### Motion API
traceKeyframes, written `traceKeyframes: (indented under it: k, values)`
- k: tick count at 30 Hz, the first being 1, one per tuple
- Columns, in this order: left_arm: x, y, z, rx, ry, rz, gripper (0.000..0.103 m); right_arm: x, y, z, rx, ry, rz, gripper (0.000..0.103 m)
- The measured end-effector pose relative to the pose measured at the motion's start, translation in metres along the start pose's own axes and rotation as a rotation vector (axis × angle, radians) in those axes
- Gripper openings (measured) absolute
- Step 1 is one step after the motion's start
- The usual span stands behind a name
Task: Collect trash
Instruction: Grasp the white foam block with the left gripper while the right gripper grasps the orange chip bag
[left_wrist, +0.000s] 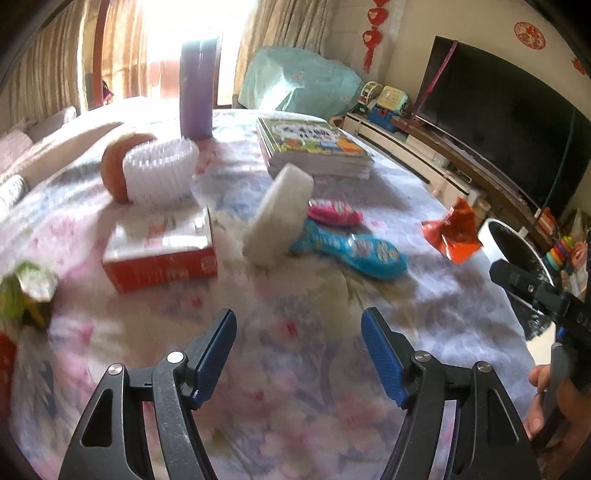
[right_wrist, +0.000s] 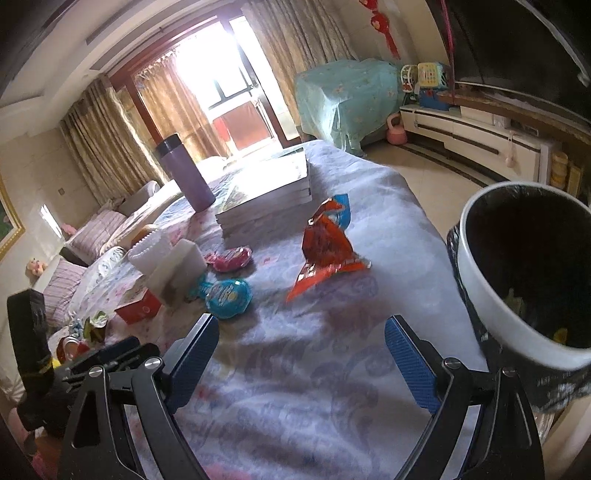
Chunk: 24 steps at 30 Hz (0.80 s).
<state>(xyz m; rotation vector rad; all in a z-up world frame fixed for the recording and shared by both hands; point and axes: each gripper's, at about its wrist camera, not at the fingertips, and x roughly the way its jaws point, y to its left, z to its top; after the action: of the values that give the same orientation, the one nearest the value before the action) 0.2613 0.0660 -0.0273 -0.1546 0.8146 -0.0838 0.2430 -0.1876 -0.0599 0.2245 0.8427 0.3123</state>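
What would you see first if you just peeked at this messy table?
Probably the crinkly red wrapper, sticking up near the table's right edge, close to the white bin beside the table. Then the bright blue packet and pink packet lying mid-table beside a white sponge. At the far end stands a tall purple bottle next to a stack of books.

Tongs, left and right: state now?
Left tongs: open, nothing between them.
Right tongs: open, nothing between them.

Both wrist views angled down, close – share table (left_wrist: 295, 369) clutter.
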Motion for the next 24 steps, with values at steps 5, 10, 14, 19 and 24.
traceKeyframes:
  k: [5, 10, 14, 19, 24]
  values:
    - [0.013, 0.001, 0.021, 0.018, -0.026, 0.037, 0.074, 0.013, -0.007, 0.012, 0.011, 0.001, -0.014, 0.092]
    - [0.030, 0.000, 0.035, 0.038, -0.031, 0.058, 0.074, 0.029, -0.012, 0.023, 0.012, 0.010, -0.025, 0.092]
    - [0.044, -0.002, 0.040, 0.052, -0.025, 0.075, 0.065, 0.042, -0.015, 0.027, 0.009, 0.027, -0.031, 0.073]
    - [0.054, -0.004, 0.040, 0.061, 0.001, 0.059, 0.032, 0.049, -0.018, 0.026, 0.019, 0.055, -0.033, 0.016]
    - [0.041, -0.007, 0.037, 0.061, -0.026, 0.022, 0.029, 0.037, -0.017, 0.023, 0.015, 0.030, -0.007, 0.011]
